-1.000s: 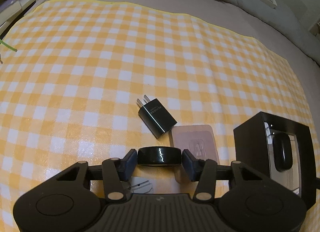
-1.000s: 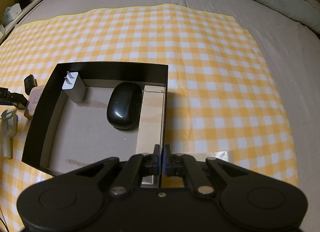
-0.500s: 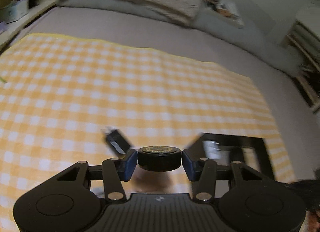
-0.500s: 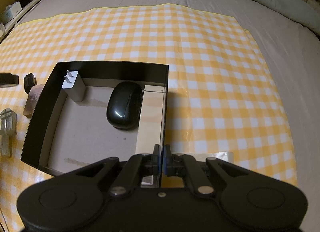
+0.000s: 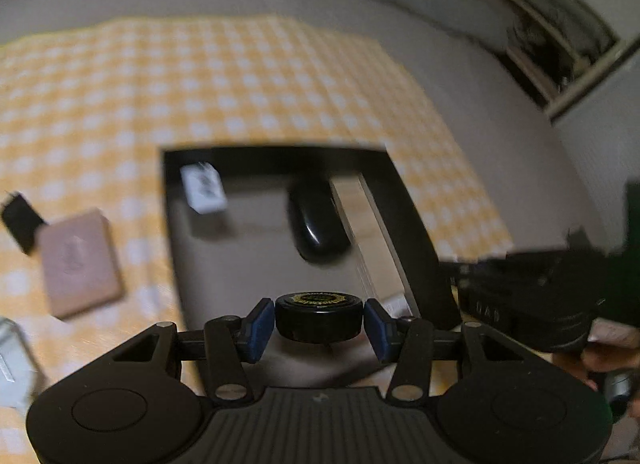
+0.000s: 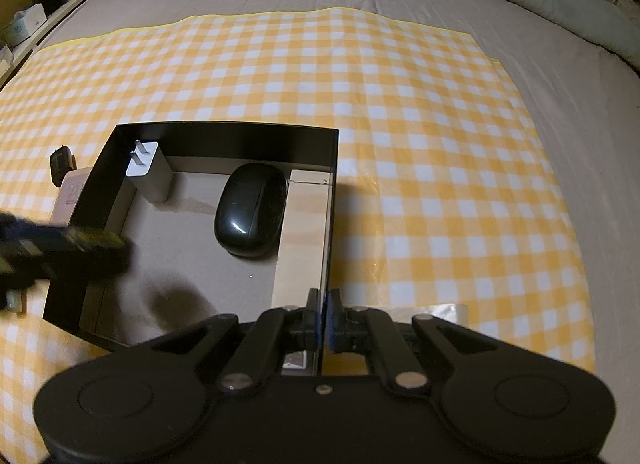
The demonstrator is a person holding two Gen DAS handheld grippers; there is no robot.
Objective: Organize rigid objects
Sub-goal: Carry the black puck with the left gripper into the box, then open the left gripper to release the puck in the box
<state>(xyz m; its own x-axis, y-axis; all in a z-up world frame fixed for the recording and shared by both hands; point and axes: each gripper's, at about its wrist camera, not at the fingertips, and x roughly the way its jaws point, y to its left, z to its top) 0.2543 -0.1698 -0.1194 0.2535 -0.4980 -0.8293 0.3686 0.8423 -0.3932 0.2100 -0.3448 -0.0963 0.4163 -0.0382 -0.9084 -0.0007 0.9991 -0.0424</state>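
Black and round, a small lidded tin (image 5: 319, 316) sits pinched between the blue fingers (image 5: 258, 324) of the left gripper (image 5: 319, 324), held above the near part of the open black box (image 6: 224, 131). The right gripper (image 6: 323, 324) is closed on the box's right wall, steadying it. The placing step looks underway; next, lower the tin onto bare cardboard, clear of the black mouse (image 6: 250, 209) and white charger (image 6: 150, 175), then open.
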